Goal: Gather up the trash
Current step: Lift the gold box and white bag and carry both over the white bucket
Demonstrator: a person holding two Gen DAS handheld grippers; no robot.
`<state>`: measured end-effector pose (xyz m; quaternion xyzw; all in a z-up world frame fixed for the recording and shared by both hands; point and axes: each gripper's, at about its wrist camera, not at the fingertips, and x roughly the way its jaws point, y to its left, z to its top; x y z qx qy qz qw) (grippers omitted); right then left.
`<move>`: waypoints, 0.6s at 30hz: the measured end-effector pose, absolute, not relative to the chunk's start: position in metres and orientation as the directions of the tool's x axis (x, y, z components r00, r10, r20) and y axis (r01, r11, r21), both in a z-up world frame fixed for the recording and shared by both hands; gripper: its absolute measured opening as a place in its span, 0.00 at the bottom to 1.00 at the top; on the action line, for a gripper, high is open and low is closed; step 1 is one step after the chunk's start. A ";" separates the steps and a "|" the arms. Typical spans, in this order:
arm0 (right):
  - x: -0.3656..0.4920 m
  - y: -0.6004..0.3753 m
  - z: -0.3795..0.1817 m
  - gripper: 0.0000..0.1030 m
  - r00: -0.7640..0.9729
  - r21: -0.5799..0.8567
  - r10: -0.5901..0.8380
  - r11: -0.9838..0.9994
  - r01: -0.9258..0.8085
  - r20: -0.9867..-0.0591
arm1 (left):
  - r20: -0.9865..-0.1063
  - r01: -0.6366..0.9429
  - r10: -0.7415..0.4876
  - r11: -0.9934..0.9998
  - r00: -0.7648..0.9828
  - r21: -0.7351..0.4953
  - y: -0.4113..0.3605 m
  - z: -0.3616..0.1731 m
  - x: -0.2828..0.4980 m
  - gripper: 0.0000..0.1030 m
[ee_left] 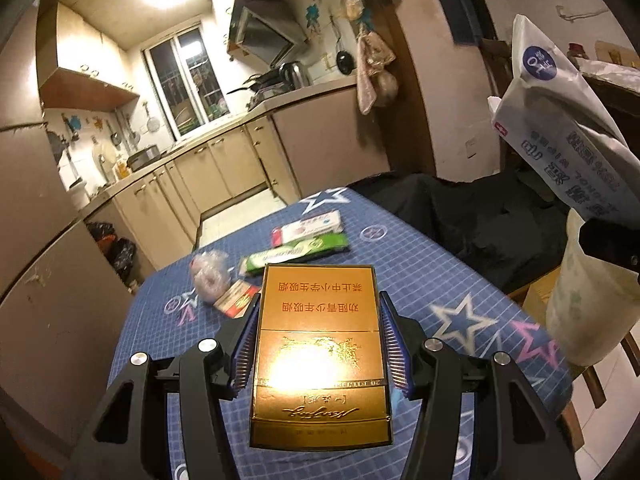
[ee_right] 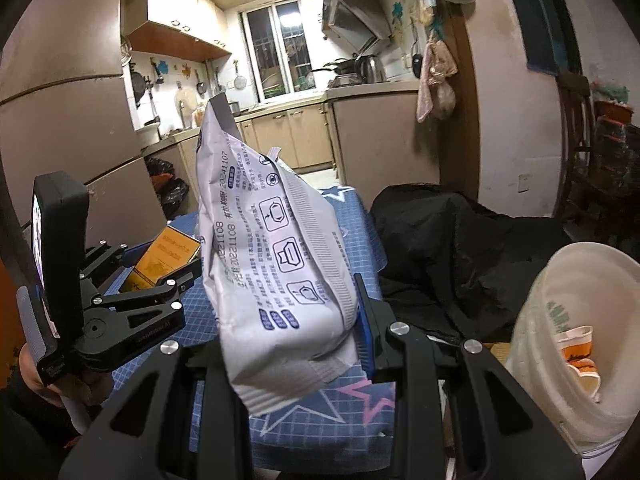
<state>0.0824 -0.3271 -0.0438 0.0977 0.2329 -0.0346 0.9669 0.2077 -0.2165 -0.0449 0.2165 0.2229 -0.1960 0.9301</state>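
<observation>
My left gripper [ee_left: 318,308] is shut on a gold cigarette box [ee_left: 320,352] and holds it above the blue star-patterned table [ee_left: 432,272]. The box also shows in the right wrist view [ee_right: 164,258]. My right gripper [ee_right: 288,304] is shut on a white wet-wipe pack [ee_right: 272,256], held upright above the table; the pack also shows at the right of the left wrist view [ee_left: 560,128]. A white bag-lined bin [ee_right: 576,344] stands at the table's right edge, with a cup inside. On the table lie a green box [ee_left: 298,252], a white-pink box [ee_left: 308,226], a crumpled plastic bag [ee_left: 210,276] and a red pack [ee_left: 238,300].
A black cloth [ee_right: 460,248] covers a seat beyond the table's right side. Kitchen cabinets [ee_left: 208,172] and a fridge [ee_right: 60,92] stand behind. Dark trash bags [ee_left: 116,248] sit on the floor to the left.
</observation>
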 end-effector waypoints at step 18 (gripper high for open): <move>0.021 -0.414 -0.042 0.27 0.875 0.196 -0.226 0.922 0.334 -0.428 | -0.489 0.621 -0.429 0.704 0.759 0.345 -0.326 -0.037 0.174 0.55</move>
